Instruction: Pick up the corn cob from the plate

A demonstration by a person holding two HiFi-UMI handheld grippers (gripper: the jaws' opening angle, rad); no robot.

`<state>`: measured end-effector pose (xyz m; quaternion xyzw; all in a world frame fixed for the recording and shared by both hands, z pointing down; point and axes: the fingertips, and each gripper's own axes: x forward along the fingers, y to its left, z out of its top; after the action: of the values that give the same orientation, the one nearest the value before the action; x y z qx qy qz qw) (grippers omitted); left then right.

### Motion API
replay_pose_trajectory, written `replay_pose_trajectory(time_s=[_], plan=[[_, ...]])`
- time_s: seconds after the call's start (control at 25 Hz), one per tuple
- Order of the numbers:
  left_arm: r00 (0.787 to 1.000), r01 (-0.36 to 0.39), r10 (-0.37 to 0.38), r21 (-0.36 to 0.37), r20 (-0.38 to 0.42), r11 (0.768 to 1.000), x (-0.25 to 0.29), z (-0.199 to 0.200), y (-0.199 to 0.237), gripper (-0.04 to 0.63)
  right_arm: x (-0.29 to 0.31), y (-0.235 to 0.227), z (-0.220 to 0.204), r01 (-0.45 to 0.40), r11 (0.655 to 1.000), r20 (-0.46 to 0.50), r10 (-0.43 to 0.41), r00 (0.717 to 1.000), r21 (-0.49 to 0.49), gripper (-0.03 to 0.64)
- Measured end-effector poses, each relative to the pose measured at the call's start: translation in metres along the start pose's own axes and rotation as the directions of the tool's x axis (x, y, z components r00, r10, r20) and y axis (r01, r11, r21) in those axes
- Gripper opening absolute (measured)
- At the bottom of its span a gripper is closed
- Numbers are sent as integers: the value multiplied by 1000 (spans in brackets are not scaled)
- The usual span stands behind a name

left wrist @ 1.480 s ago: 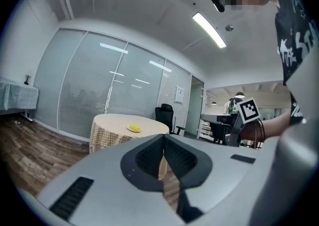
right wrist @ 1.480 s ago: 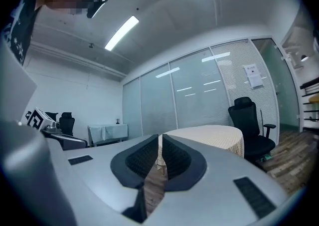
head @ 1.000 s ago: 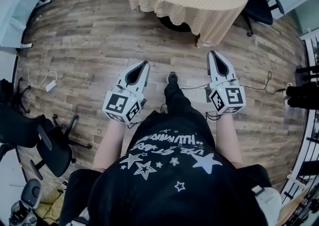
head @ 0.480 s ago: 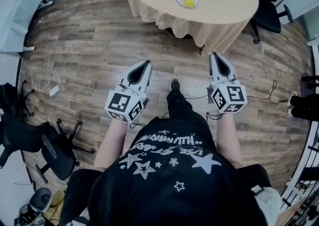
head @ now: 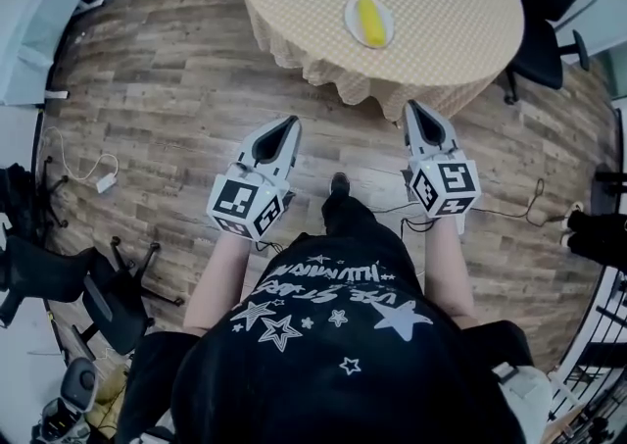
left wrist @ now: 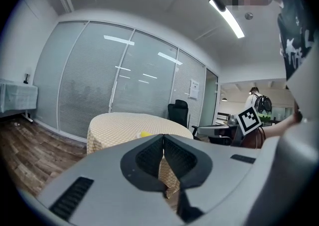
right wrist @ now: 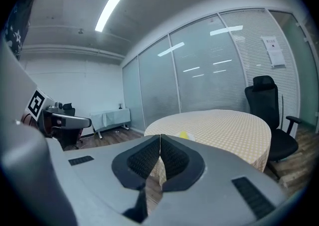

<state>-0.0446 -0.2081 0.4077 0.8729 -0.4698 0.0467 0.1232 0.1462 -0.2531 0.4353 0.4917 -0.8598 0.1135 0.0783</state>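
On the small white plate (head: pixel 349 16), lying lengthwise along its middle, is the corn cob (head: pixel 369 21), a short yellow cylinder with rounded ends; its skin is too small here to read for kernels or gloss. I judge it light and stiff enough to take a firm squeeze. Being round, it would probably roll or squirt out of a hold near either end. The safest place looks to be across its middle, with 1 pad on each long side. The plate seems smooth and shallow-rimmed, so it might skid if the cob is pushed sideways rather than lifted. Under the plate is a round surface (head: pixel 451 1) covered by a tan tablecloth (head: pixel 294 35) with a fine check. The cloth looks soft and hangs in wavy folds over the edge nearest the person. Well short of the plate, over the wood-plank floor (head: pixel 167 89), hang the 2 claws. The left claw (head: pixel 291 123) is pinched narrow with its ribbed dark pads together and nothing between them. The right claw (head: pixel 411 106) is likewise closed and empty, its tip nearly level with the cloth's hem. Each is grey hard plastic tapering to a point. Beyond the plate to the right stands a black office chair (head: pixel 549 1).
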Motion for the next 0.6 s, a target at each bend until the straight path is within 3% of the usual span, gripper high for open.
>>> replay_pose_trajectory(time_s=[0.28, 0.48, 0.6], plan=[[1000, -16, 16, 1, -8, 1000, 42, 12, 21, 8, 48, -21, 4, -63, 998, -50, 62, 997, -1, 28], [999, -53, 53, 63, -2, 997, 61, 20, 33, 8, 72, -35, -2, -104, 994, -98, 101, 990, -21, 29], [998, -66, 65, 60, 13, 996, 70, 26, 45, 8, 86, -43, 0, -107, 994, -94, 106, 990, -7, 29]])
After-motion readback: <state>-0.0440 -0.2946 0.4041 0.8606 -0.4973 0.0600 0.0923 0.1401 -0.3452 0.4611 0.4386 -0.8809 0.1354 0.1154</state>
